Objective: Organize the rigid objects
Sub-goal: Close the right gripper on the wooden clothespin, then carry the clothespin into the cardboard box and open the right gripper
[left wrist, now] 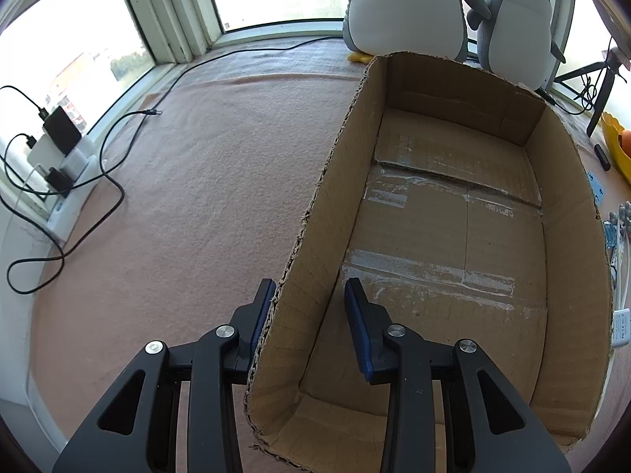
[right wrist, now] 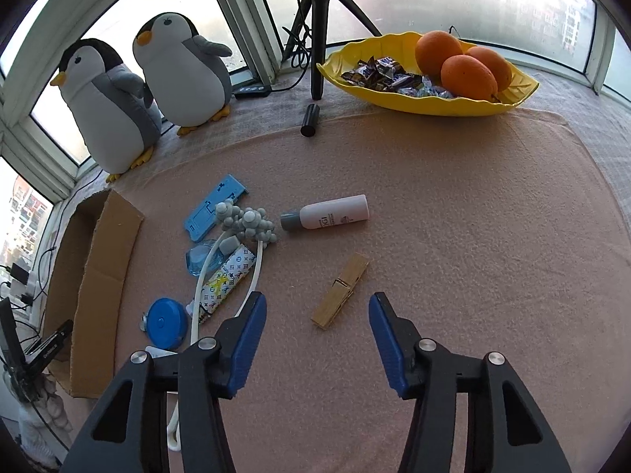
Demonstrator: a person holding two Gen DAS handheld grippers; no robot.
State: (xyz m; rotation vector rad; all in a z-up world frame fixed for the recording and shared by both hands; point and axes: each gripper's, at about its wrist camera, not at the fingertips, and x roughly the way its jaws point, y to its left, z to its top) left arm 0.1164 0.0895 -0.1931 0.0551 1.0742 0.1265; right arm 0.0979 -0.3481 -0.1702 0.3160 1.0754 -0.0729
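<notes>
Left gripper (left wrist: 309, 307) jaws clamped on cardboard box (left wrist: 311, 236) wall; right gripper (right wrist: 315, 315) jaws apart, wooden clothespin (right wrist: 341, 291) between

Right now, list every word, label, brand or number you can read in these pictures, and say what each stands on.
"IGI", partial and sideways: on the white spray bottle; its smaller print is too small to read.
Repeated monogram pattern: on the patterned tube; no letters can be made out.
Candy wrappers in the yellow tray: print blurred, unreadable.
Cardboard box: only tape marks, no text.
Blue round case: no legible text.
</notes>
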